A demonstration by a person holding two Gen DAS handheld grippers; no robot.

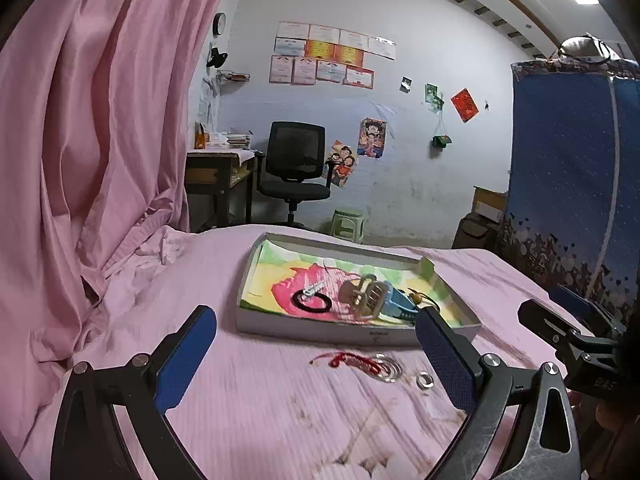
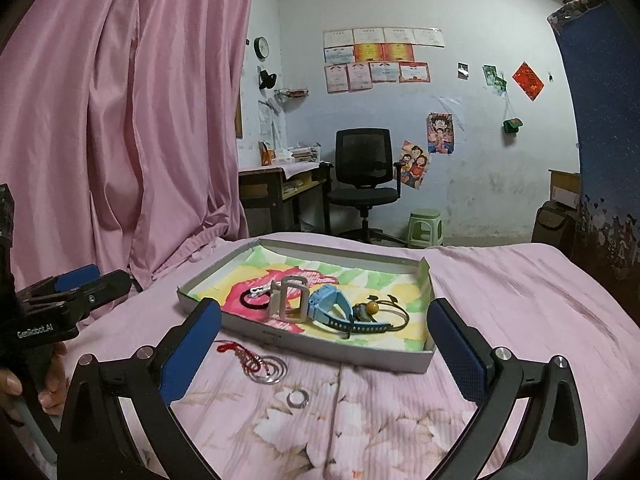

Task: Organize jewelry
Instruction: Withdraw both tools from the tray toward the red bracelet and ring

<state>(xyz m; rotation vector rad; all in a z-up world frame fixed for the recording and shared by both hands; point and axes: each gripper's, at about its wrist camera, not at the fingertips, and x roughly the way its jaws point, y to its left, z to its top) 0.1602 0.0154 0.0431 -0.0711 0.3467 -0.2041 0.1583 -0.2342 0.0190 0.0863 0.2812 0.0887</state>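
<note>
Both grippers open; ring point(image 2: 297, 397) beside tray point(image 2: 344, 350).

One shallow tray point(image 2: 344, 350) sits on the bed, and inside it I count one black hair tie point(image 2: 249, 303), one small silver clip point(image 2: 256, 290), one cream claw clip point(image 2: 291, 300), one light blue watch point(image 2: 332, 304) and one dark cord bracelet point(image 2: 394, 312) with one amber bead point(image 2: 373, 304). On the bedsheet in front lies one red cord point(image 2: 236, 350) tied to a cluster of silver rings point(image 2: 272, 370), three as far as I can make out, and one separate silver ring point(image 2: 298, 398). Two grippers are in view, the left gripper point(image 1: 316, 356) and right gripper point(image 2: 324, 348), each with two blue-padded fingers point(image 2: 192, 350). Behind: one office chair point(image 2: 362, 168), one green stool point(image 2: 425, 227), one wall clock point(image 2: 262, 48).
</note>
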